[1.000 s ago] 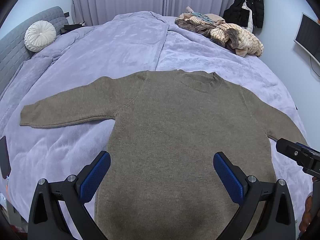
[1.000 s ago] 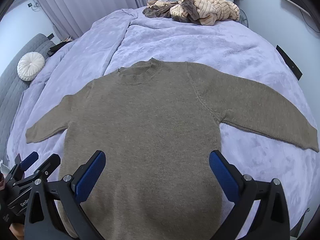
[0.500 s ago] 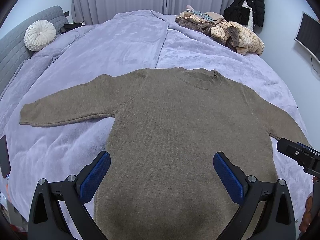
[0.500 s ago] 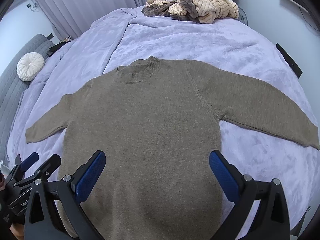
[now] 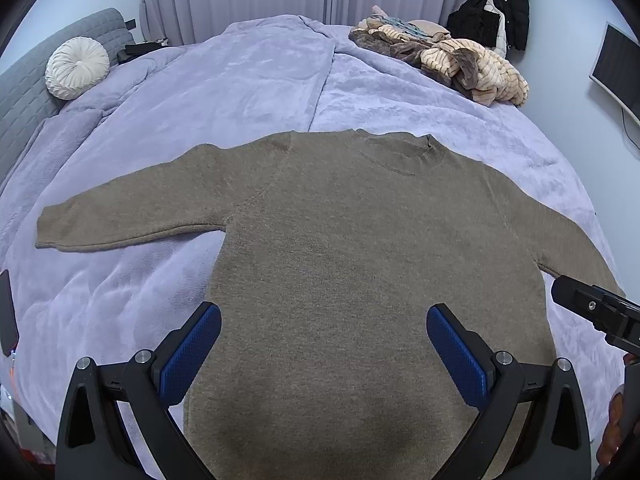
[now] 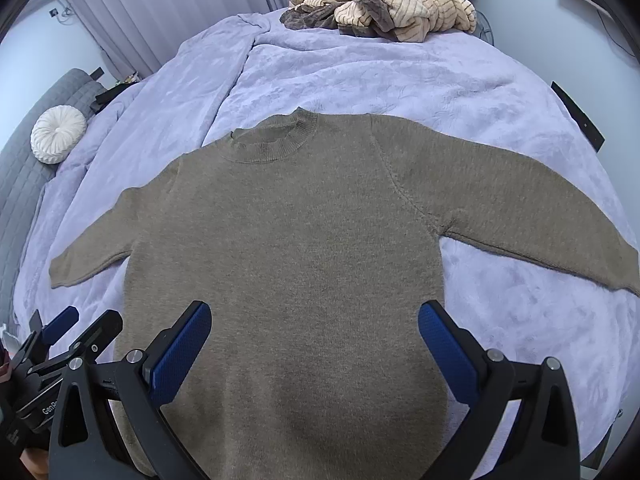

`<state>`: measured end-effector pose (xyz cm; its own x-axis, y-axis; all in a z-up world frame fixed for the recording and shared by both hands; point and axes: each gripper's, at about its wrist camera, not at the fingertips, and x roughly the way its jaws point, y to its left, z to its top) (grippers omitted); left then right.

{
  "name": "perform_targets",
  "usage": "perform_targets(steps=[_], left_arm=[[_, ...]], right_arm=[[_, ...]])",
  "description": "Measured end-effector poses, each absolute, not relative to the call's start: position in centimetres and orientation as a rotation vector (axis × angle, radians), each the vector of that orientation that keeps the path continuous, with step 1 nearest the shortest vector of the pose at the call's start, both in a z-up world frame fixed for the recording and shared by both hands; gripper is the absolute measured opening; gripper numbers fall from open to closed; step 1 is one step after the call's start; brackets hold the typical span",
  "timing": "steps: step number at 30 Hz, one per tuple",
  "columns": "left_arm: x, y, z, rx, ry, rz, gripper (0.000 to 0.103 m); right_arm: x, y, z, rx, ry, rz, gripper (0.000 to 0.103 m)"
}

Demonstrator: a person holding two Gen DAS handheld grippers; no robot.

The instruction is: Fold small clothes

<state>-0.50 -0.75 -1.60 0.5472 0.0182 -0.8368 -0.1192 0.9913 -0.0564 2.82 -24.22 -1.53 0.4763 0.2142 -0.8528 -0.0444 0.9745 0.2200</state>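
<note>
- One brown sweater [image 5: 352, 264] lies flat, front up, on the lilac blanket [image 5: 224, 80] of the bed, both sleeves spread out to the sides and the collar pointing away from the cameras.
- No fold shows in it yet: body, hem and sleeves all lie in a single layer, so the folding itself appears still to be done.
- The left tool [image 5: 324, 344] hangs above the lower body of the sweater, spread wide, with nothing between its blue pads.
- The right tool [image 6: 316, 340] hangs likewise over the hem area, wide apart and empty.
- A heap of other clothes [image 6: 384, 8] waits at the far end of the bed, seemingly unfolded.
</note>
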Motion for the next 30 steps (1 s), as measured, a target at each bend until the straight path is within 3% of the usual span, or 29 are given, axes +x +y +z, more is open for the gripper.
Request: perform_targets(steps=[30], left_arm=[[2.3, -0.6, -4.2, -0.109, 1.063, 0.076, 0.103]], right_arm=[[5.2, -23.7, -4.0, 0.195, 1.123, 0.146, 0.103]])
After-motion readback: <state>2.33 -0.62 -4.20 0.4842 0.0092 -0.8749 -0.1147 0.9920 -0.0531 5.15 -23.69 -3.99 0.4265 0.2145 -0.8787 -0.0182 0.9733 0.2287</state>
